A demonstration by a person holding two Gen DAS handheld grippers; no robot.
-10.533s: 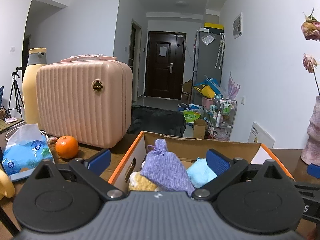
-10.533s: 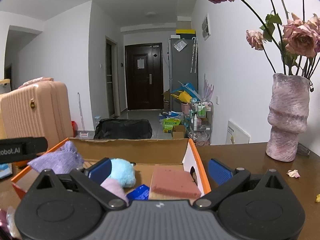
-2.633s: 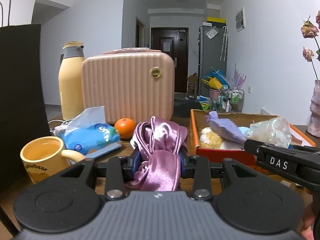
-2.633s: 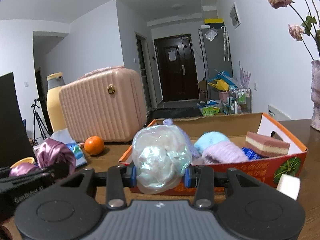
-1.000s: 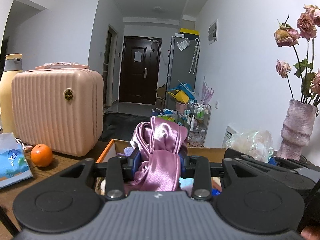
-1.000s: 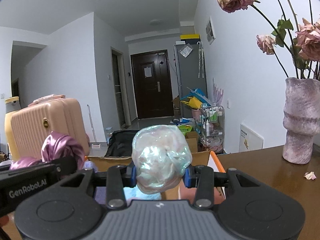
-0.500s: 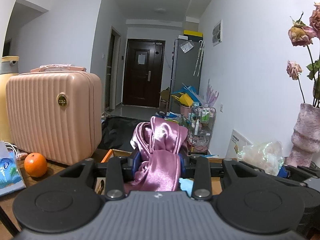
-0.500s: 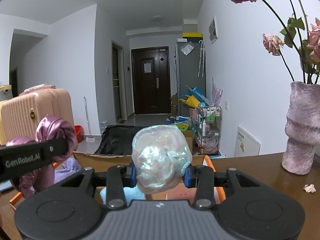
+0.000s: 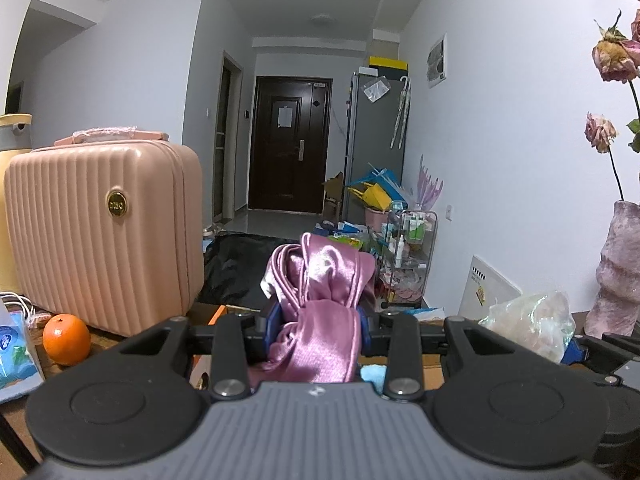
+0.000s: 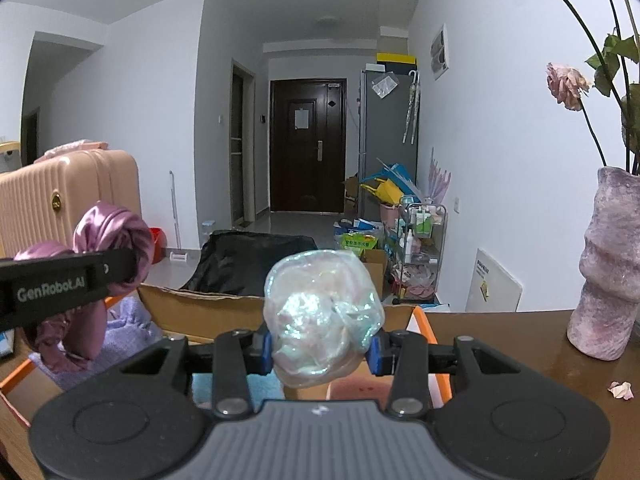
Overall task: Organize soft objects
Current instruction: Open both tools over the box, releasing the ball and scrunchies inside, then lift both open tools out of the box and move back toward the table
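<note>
Both loads over the cardboard box (image 10: 208, 312) on the worktop (image 10: 520, 344), drop not yet made. Left tongs (image 9: 318, 326) clamped on the pink satin cloth (image 9: 320, 300), jaws just starting to ease apart. Right tongs (image 10: 320, 350) clamped on the iridescent plastic bundle (image 10: 322, 316). Purple pouch (image 10: 128, 328) already inside the box. Step in hand: placing. Next, likely: lower inside the box walls, then open both.
</note>
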